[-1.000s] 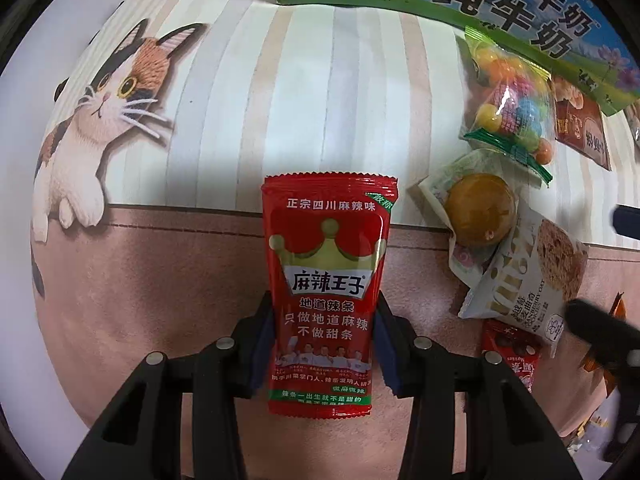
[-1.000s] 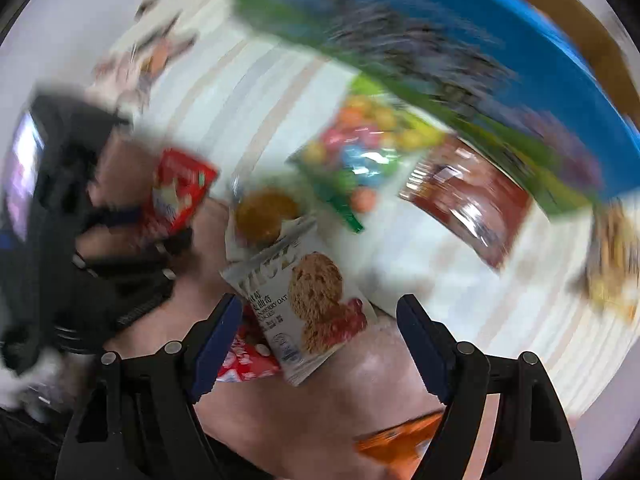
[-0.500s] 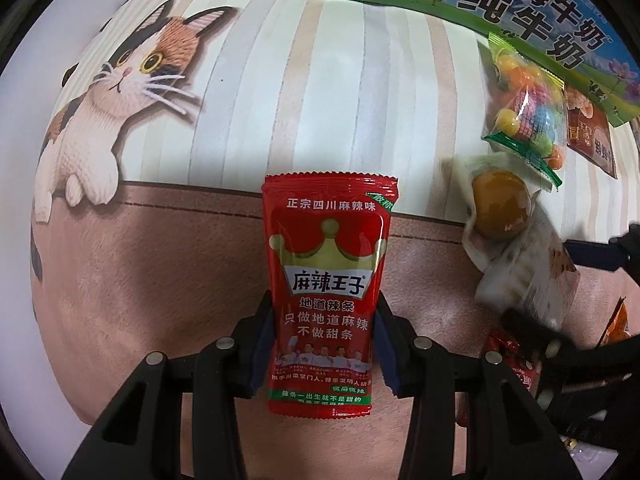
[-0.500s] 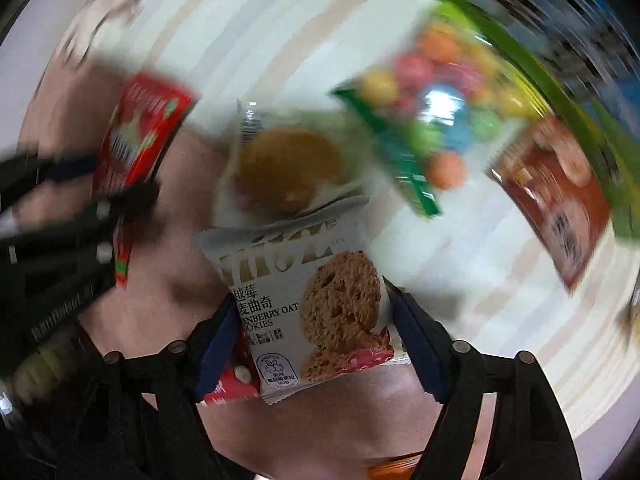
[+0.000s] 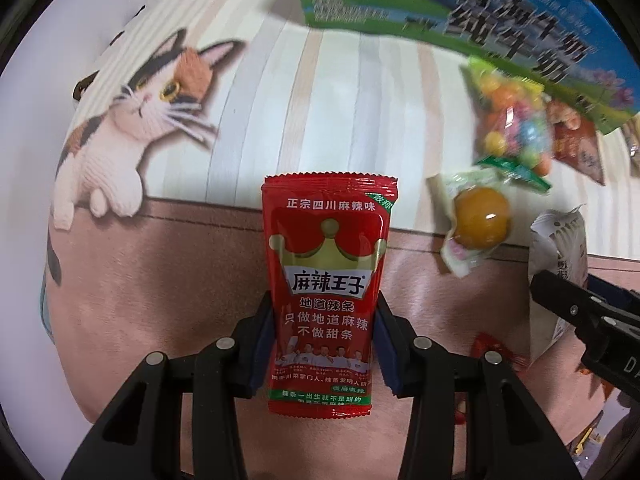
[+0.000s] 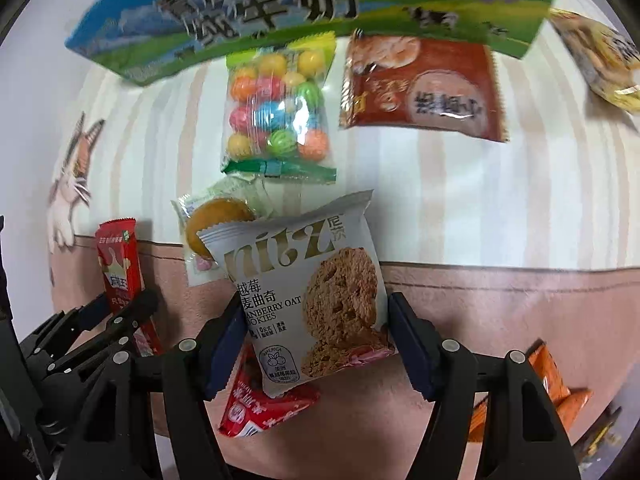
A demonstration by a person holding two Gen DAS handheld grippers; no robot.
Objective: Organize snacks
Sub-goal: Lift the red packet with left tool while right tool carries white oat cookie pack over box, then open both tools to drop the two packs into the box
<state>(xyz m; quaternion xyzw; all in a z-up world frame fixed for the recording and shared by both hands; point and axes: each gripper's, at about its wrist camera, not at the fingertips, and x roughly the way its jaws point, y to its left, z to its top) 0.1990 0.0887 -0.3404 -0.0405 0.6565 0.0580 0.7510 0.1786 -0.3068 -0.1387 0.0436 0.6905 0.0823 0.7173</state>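
My left gripper (image 5: 324, 344) is shut on a red spicy-strip packet (image 5: 326, 276) and holds it above the pink part of the cat-print cloth. The packet also shows at the left of the right wrist view (image 6: 120, 276). My right gripper (image 6: 314, 344) is shut on a white cranberry oat cookie packet (image 6: 308, 292), lifted above a red packet (image 6: 260, 408); the cookie packet shows at the right edge of the left wrist view (image 5: 560, 248). A wrapped yellow cake (image 6: 218, 226) lies just behind it.
A bag of coloured gum balls (image 6: 276, 112), a brown snack packet (image 6: 424, 88) and a yellow packet (image 6: 600, 56) lie on the striped cloth. A blue-green milk carton box (image 6: 280, 4) stands at the back. Orange packets (image 6: 548, 384) lie at the right front.
My right gripper has closed in on the cookie packet and lifted it off the cloth. My left gripper has kept the red packet and shifted slightly left.
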